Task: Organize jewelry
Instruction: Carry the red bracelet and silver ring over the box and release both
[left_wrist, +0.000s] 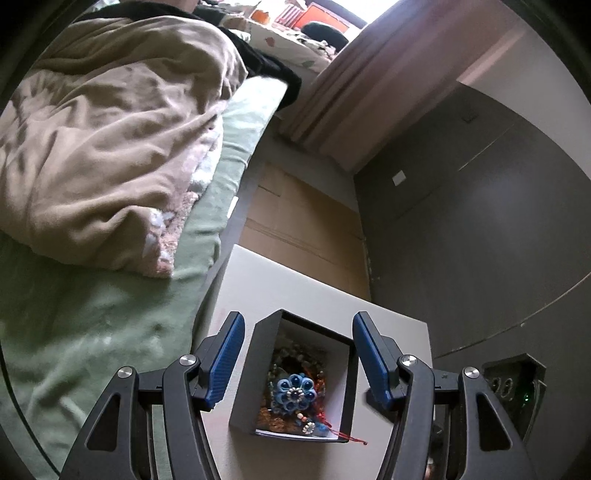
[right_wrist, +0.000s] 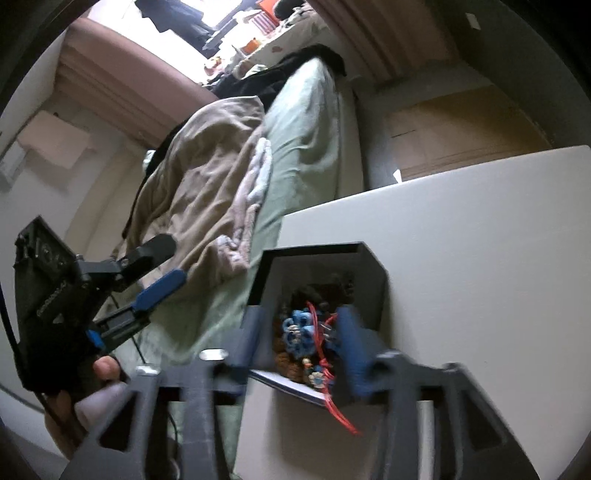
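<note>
I have the box as my landmark: a small dark box with pale inner walls, standing on the white surface just beside the bed. The jewelry lies heaped inside it, a blue flower piece on top, beads under it, and a red cord trailing out over the near rim onto the surface.

My left tool has its two blue pads well apart and nothing between them but air; from its camera the box sits straight ahead and below, framed between the pads without touching either. My right tool is blurred, but its pads also stand apart, one at the left wall of the box and one down among the jewelry near the cord; I cannot tell whether either touches anything.

In the right view the left tool sits off to the bed side of the box, so I judge the right one nearer. The cord runs toward me, which I think gives the easier pinch.
</note>
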